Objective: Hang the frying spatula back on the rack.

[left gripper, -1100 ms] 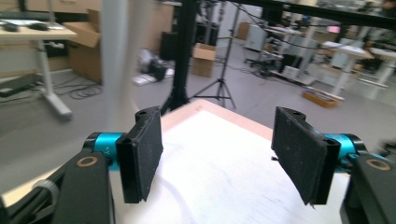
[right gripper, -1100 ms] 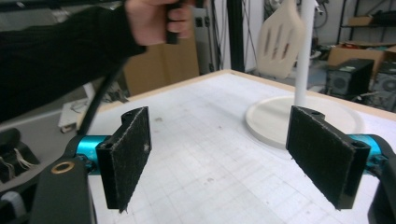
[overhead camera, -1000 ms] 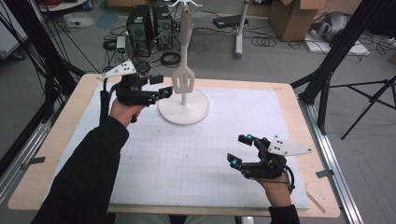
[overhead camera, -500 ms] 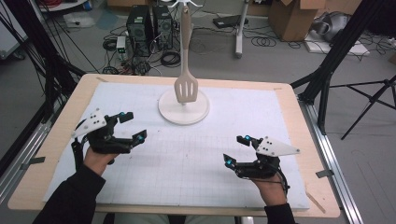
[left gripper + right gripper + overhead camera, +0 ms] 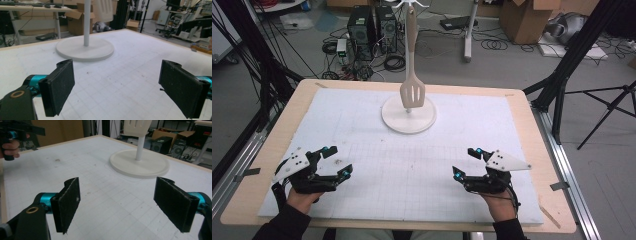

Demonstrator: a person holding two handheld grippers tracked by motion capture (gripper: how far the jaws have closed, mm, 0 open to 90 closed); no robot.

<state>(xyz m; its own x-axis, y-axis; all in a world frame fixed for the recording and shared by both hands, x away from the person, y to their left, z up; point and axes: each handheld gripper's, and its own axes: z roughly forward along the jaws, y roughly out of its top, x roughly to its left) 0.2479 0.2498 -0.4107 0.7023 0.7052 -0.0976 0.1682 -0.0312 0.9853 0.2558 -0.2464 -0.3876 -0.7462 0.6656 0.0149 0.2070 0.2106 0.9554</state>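
The left gripper [image 5: 334, 162] sits low over the near left part of the table, and its jaws stand wide apart with nothing between them. They have just been opening. In the left gripper view the two pads [image 5: 61, 85] are flat black blocks with a rough, grainy face, like sandpaper. Behind them are shiny blue-green round parts. A grey plate with small holes sits on top of this gripper in the high view.

The right gripper [image 5: 467, 162] rests over the near right part of the table. Its jaws are wide apart too, and they hold nothing. Its pads [image 5: 68, 202] look the same: black, flat and rough, with a bit of white fluff on the left one.

Under both grippers lies a white mat [image 5: 422, 165] with thin grid lines and a few small dark specks. The table [image 5: 542, 150] around it has a pale wood edge.

The spatula [image 5: 412, 92] is well away from both grippers, at the far middle of the mat. It is cream coloured, with a long thin handle and a flat blade with slots. It hangs from a hook at the top of a white stand [image 5: 408, 115], which has a round, smooth, flat base and a thin pole. The hook is partly cut off at the top of the high view. In the right gripper view just the bottom of the blade shows.
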